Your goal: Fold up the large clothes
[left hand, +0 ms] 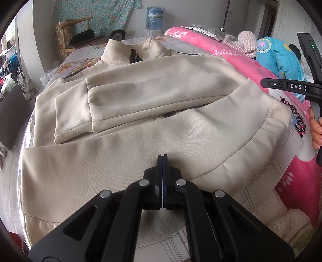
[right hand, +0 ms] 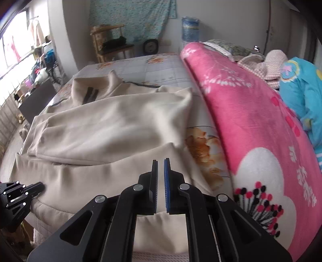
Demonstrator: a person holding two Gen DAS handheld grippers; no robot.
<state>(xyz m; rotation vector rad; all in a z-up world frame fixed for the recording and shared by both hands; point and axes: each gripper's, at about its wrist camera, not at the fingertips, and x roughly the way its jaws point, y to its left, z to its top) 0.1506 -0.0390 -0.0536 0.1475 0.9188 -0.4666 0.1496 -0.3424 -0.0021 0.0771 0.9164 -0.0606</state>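
A beige zip jacket (left hand: 140, 96) lies flat on the bed, collar at the far end, both sleeves folded across its chest; it also shows in the right wrist view (right hand: 112, 125). My left gripper (left hand: 162, 157) is shut and empty, its tips just above the jacket's hem area. My right gripper (right hand: 160, 161) hovers over the hem's right part, its jaws a narrow gap apart with nothing between them. The right gripper's body shows at the right edge of the left view (left hand: 291, 86). The left gripper shows at the lower left of the right view (right hand: 18, 193).
A pink flowered blanket (right hand: 251, 125) is heaped along the right of the bed (right hand: 161, 68). A blue garment (left hand: 281, 56) and a knitted one (left hand: 245, 40) lie beyond it. A wooden chair (left hand: 76, 38) and water bottle (left hand: 155, 18) stand at the far wall.
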